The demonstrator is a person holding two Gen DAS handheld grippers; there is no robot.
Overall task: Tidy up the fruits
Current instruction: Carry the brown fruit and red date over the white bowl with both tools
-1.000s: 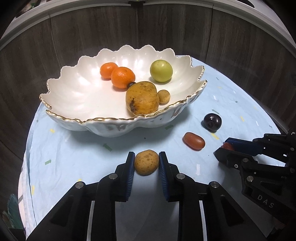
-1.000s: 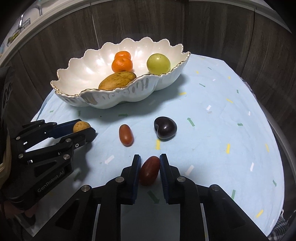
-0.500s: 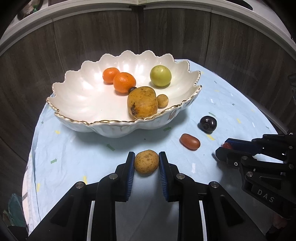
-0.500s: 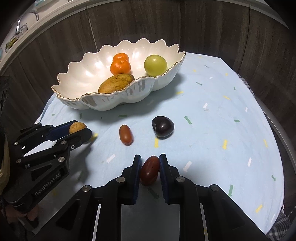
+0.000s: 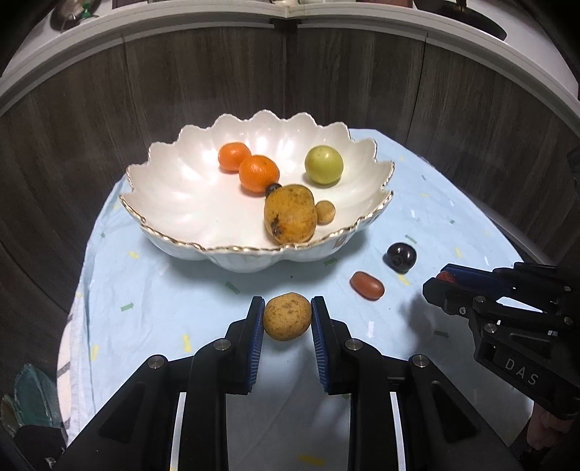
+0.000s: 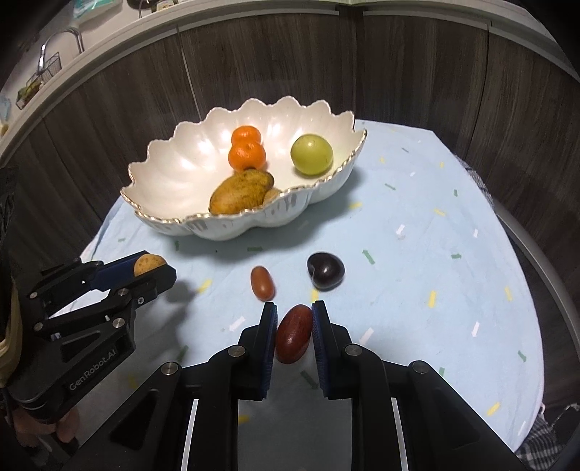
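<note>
While clamped, tan fruit fills left tool; bowl beyond.

A round worktop is covered by a pale blue cloth scattered with small coloured flecks. Behind it stands a dark wood-grain panelled wall, topped by a white ledge. At upper left in the right wrist view, a tap and a wire basket sit on that ledge. The light is dim and indoor.
</note>
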